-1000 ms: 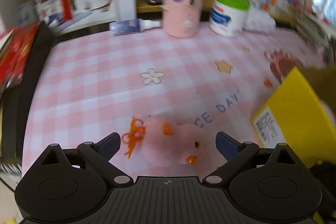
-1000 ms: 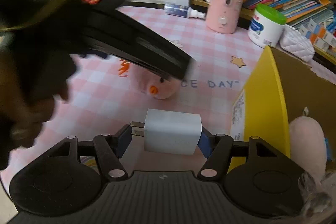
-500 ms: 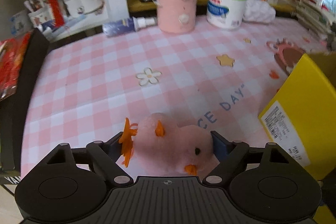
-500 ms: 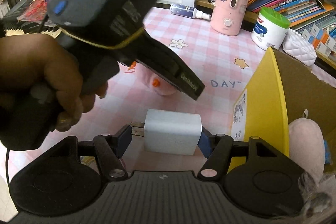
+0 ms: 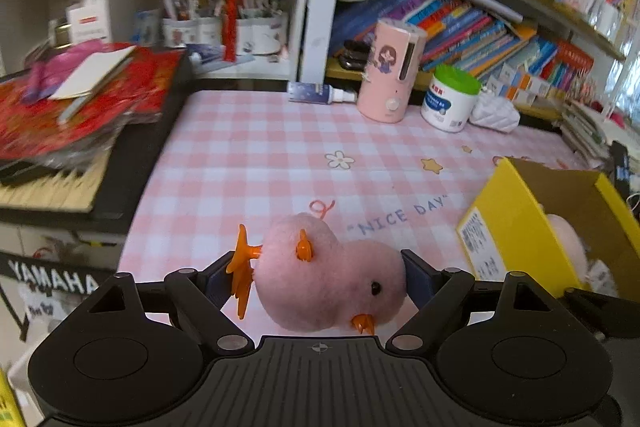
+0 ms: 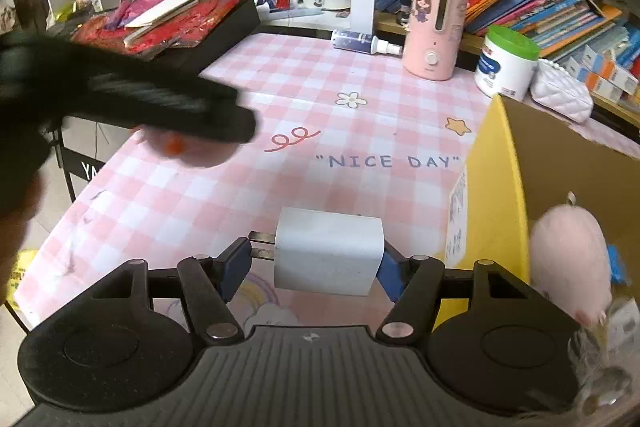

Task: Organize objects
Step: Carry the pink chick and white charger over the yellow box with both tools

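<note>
Counting what we see on and around the tabletop

We count two claws, the left claw (image 5: 320, 277) and the right claw (image 6: 314, 261); two pink plush toys, one pink chick (image 5: 328, 277) and one pink plush (image 6: 568, 255) inside the single yellow box (image 6: 496, 187); one white charger plug (image 6: 328, 251); one pink dispenser (image 6: 434, 27); one white jar (image 6: 506, 65) with a green lid; one small spray bottle (image 6: 362, 41); one white quilted pouch (image 6: 562, 97); one keyboard (image 5: 52, 187). On the tabletop (image 5: 256, 163) print we count one flower and one star. The books on the shelves are too many and too blurred to count.
</note>
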The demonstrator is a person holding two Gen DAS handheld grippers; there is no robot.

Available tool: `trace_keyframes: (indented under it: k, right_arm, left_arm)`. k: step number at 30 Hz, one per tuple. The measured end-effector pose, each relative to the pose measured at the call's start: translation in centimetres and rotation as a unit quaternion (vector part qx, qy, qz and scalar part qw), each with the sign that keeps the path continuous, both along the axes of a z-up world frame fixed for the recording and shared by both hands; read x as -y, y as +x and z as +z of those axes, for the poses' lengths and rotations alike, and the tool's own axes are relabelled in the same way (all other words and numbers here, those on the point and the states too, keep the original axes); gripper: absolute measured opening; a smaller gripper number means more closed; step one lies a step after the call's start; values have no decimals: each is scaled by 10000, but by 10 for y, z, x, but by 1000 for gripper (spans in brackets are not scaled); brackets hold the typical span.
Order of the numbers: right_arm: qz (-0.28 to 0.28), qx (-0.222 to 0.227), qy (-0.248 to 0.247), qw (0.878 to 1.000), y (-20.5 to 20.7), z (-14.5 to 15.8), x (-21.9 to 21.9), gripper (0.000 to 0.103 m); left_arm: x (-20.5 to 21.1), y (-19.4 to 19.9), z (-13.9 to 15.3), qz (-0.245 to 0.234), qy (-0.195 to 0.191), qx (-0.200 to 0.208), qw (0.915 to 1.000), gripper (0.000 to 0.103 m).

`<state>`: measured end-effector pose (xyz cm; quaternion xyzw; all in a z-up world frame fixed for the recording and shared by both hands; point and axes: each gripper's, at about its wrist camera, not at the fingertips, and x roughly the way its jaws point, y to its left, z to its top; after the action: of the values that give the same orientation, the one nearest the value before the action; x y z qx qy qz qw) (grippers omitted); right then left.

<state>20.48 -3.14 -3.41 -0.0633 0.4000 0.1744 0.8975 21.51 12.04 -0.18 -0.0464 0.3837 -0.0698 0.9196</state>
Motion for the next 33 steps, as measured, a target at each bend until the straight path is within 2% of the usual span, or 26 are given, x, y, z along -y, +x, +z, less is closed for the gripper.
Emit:
trace_keyframes:
  k: [13, 19, 26, 33]
  right_arm:
    - [-129, 100, 159, 9997, -90, 16, -6, 63]
    - [-58, 167, 177, 9997, -150, 20, -14, 63]
    - [-453, 174, 93, 9988, -208, 22, 0, 63]
    - [-1033, 139, 2, 9946, -240, 25, 31, 63]
  left_arm:
    - [-31, -140, 14, 518, -169, 214, 9983, 85]
    - [-39, -201, 9, 598, -394, 93, 9974, 85]
    - [-29, -244, 4, 310, -529, 19, 9981, 85]
    - [0, -254, 4, -354, -569, 3, 9978, 85]
